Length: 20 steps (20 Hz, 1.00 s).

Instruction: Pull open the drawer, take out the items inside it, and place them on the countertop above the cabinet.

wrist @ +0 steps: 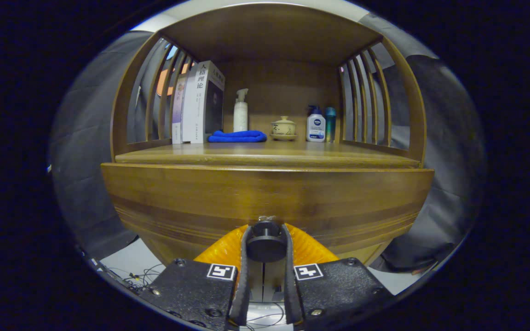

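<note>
Gripper (265, 239) clamps the drawer knob (265, 241) (both fingers pressing).

The brown wooden drawer front (267, 195) is seen face-on below the countertop (267, 156) at 12 o'clock. Its round dark knob (265, 240), at 6 o'clock, is clasped between the gripper (265, 241) fingers.

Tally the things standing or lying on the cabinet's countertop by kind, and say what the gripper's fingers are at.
Books: 3
Bottles: 3 (spray bottle, pump bottle, teal bottle)
Blue cloth: 1
Lidded cup on saucer: 1
Total: 8
Gripper: fingers shut on the drawer knob.
</note>
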Motion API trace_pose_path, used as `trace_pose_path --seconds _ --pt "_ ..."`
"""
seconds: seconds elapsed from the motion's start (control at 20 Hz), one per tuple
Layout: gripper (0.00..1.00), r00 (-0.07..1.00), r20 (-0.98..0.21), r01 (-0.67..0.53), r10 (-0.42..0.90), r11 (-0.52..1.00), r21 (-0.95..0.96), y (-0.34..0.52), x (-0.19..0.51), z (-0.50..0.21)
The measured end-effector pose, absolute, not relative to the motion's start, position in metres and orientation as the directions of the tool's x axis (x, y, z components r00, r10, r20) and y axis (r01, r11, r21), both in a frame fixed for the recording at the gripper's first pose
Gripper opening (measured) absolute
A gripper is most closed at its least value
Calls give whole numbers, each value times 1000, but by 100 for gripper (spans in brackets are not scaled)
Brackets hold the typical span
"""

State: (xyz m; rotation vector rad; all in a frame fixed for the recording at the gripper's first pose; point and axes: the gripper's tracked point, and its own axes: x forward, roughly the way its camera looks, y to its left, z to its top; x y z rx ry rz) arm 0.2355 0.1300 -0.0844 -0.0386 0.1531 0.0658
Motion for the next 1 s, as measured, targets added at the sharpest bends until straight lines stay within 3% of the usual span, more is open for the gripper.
trace_pose_path --seconds 1.0 --pt "33 982 -164 -97 93 995 -16 121 113 -100"
